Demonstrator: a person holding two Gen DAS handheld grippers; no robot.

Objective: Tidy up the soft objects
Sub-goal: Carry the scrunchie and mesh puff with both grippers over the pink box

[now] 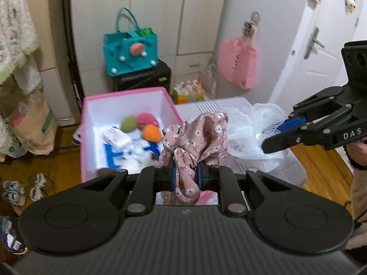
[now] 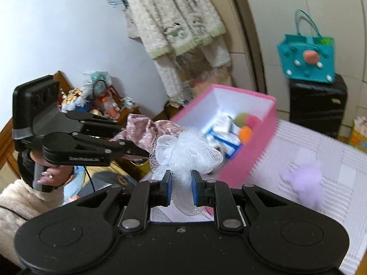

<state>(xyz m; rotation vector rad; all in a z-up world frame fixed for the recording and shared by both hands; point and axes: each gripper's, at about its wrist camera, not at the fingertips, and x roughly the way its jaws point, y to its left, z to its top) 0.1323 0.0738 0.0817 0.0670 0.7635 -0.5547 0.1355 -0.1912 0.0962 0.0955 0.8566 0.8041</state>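
- The left gripper (image 1: 186, 177) has its fingers (image 1: 172, 176) clenched on a pink floral scrunchie (image 1: 195, 137), which bunches up above the blue pads and hangs a little below them.
- The right gripper (image 2: 181, 189) has its fingers (image 2: 168, 189) clenched on a white mesh bath pouf (image 2: 185, 153); its netting puffs out above the pads and a tail of it trails below.
- The pink storage box (image 1: 91, 123) is the landmark: it stands open, white inside, just beside a surface covered with a white striped cloth (image 2: 321, 151).
- Both held things hang in the air on the near side of the box, close to its rim, with the scrunchie and the pouf side by side.
- Inside the box lie three small soft balls, green (image 1: 128, 123), pink (image 1: 146, 118) and orange (image 1: 151, 133), beside some blue and white packets (image 1: 119, 138).
- On the cloth, to the right of the box in the right wrist view, lies a blurred lilac fluffy thing (image 2: 307, 181).
- Behind the box a teal felt bag (image 1: 130, 50) stands on a black suitcase (image 1: 146, 78).
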